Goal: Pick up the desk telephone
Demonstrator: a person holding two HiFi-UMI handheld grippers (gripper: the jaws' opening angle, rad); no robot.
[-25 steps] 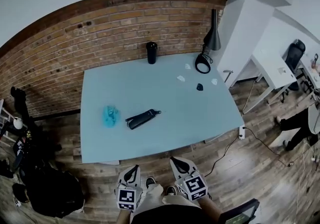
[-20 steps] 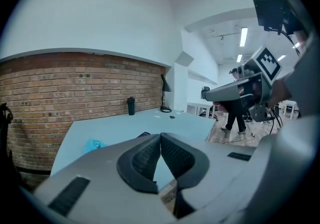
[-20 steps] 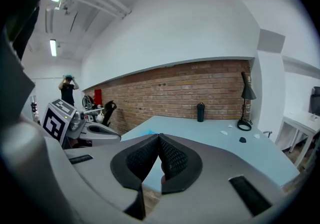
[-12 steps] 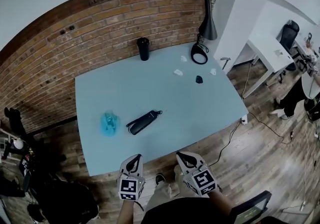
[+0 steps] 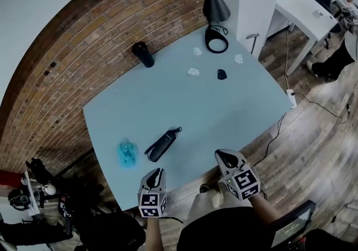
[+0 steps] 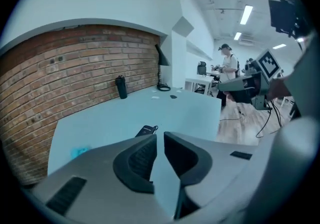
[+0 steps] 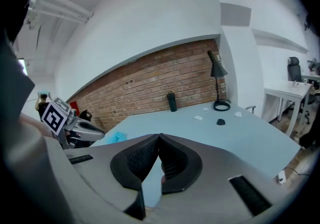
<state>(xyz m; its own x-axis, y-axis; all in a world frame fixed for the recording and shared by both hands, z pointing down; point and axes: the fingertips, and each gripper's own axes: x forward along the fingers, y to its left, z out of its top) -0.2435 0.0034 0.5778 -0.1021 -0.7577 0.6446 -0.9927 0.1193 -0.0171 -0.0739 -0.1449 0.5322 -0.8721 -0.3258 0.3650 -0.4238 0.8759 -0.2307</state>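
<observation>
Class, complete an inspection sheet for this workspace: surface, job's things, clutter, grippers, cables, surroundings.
Surface: light blue table, mostly bare.
Job's things: black telephone handset lying near the front edge, untouched.
Clutter: blue crumpled thing beside it; black bottle, desk lamp, white scraps, small black thing farther back.
Grippers: left gripper opening, empty; right gripper shut, empty; both at the near edge.
Cables: dark cable across the floor.
Surroundings: brick wall, white desk, wooden floor.
</observation>
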